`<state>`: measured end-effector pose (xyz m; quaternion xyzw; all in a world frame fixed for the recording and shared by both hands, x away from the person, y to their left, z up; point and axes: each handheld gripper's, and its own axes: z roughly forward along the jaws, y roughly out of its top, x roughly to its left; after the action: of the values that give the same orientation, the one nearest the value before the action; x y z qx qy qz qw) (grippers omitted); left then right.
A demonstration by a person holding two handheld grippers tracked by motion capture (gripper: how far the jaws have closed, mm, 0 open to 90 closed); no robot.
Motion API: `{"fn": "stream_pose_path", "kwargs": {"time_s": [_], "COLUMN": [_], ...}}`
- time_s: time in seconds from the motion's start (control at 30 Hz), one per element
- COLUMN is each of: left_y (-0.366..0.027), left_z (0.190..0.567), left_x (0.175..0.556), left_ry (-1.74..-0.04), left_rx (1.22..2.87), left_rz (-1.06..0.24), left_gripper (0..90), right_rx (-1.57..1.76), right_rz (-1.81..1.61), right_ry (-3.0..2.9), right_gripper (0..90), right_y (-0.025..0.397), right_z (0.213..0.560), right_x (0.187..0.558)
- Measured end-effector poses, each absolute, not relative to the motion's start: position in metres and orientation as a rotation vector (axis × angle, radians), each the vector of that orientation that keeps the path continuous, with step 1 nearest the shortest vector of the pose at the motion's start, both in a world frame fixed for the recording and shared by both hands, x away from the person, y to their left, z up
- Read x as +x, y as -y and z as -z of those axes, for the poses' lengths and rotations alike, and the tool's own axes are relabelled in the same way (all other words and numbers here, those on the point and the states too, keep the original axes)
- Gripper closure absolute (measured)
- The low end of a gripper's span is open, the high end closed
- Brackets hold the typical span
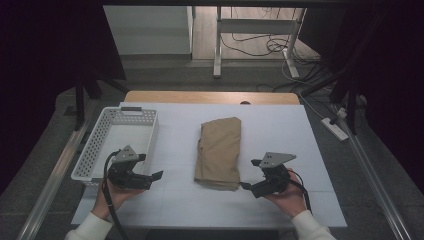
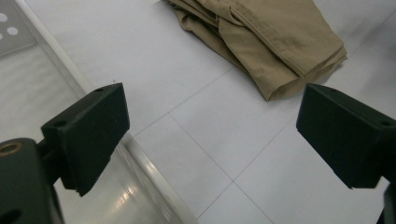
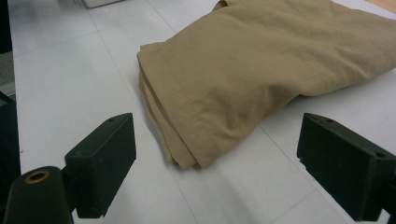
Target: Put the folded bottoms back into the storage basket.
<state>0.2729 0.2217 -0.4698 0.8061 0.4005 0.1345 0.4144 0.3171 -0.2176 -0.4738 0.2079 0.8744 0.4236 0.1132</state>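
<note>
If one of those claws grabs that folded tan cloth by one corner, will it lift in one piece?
Probably not. The folded tan cloth lies in soft stacked layers with rumpled edges, so it would likely droop and unfold. It looks thin and light, so a push would probably bunch it up on the white table rather than slide it whole.

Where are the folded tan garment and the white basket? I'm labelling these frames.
folded tan garment (image 1: 219,150), high view, middle of its top layer.
white basket (image 1: 129,116), high view, far rim by the handle.

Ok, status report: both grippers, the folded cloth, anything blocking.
Left gripper open, right gripper open, both empty. Folded tan garment flat between them, untouched. White basket at left, nothing blocking.
</note>
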Motion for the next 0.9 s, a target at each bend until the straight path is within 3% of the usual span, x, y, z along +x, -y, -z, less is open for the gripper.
{"fn": "stream_pose_path", "kwargs": {"time_s": [0.9], "left_y": [-0.221], "left_z": [0.469], "left_x": [0.272], "left_ry": [-1.002], "left_rx": [2.030], "left_rz": [-0.341], "left_gripper": [8.6], "right_rx": [0.539], "right_rz": [-1.051], "right_ry": [-2.693], "right_gripper": [11.5], "right_y": [0.178], "right_z": [0.495], "right_x": [0.319]}}
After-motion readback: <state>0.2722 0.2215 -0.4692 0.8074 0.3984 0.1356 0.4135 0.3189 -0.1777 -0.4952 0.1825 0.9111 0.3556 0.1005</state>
